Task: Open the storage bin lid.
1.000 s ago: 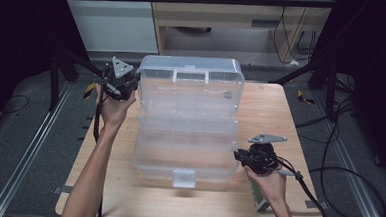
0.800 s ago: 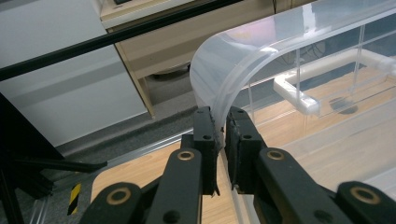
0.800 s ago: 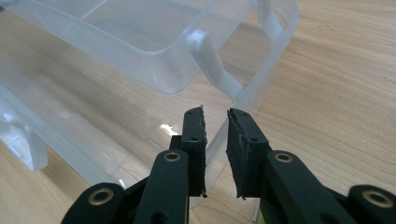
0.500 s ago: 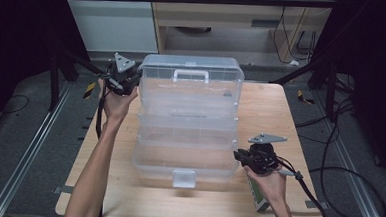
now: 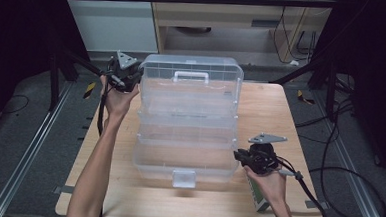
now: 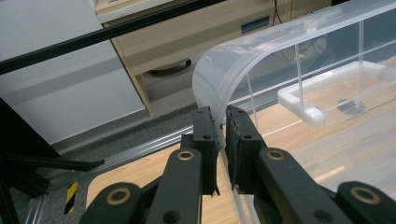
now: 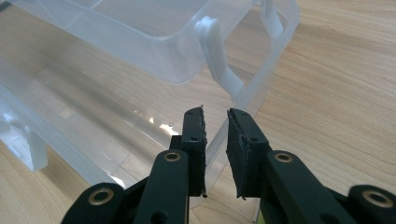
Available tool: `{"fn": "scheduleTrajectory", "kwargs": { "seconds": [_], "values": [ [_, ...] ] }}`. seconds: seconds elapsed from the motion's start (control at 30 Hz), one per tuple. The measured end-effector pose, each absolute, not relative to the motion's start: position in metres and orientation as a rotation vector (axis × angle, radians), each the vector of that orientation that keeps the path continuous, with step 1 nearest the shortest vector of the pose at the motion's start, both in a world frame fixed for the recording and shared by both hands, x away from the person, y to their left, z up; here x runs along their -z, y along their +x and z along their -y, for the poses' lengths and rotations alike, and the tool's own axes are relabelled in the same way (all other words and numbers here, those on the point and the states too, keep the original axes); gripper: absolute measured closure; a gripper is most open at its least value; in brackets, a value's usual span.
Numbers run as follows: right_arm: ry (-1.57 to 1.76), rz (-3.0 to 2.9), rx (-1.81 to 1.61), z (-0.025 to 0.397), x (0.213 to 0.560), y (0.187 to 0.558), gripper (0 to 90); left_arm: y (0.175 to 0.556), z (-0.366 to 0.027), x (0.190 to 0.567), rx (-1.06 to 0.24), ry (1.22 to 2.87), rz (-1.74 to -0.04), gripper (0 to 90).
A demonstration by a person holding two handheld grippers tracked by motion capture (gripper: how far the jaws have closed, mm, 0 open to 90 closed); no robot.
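A clear plastic tiered box stands unfolded in the middle of the wooden table, its trays stepped back under a raised lid that has a white handle. My left gripper is at the lid's far left corner. In the left gripper view it is shut on the lid's curved edge. My right gripper is at the base's right end. In the right gripper view it pinches the base's thin wall, below a tray and a white hinge arm.
A green and white carton lies under the right hand near the table's front right corner. A white latch hangs at the base's front. A wooden cabinet and cables lie beyond the table. Bare wood shows to the box's right.
My left gripper has moved slightly up and to the right with the lid's corner. The right gripper has held still on the base.
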State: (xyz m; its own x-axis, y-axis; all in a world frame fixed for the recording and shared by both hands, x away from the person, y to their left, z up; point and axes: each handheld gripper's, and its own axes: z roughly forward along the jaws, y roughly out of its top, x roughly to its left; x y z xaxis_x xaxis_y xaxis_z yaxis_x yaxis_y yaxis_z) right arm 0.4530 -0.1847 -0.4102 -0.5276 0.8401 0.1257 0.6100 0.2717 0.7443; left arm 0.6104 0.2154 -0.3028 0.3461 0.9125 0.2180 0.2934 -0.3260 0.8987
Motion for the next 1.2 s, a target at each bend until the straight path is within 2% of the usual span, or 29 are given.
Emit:
{"fn": "scheduleTrajectory", "kwargs": {
  "seconds": [1.2],
  "values": [
    [1.327,-2.259,-1.112,0.185,0.41,0.454,76.9,0.647,-0.211,0.314,-0.974,1.858,-1.099,81.8]
  ]
}}
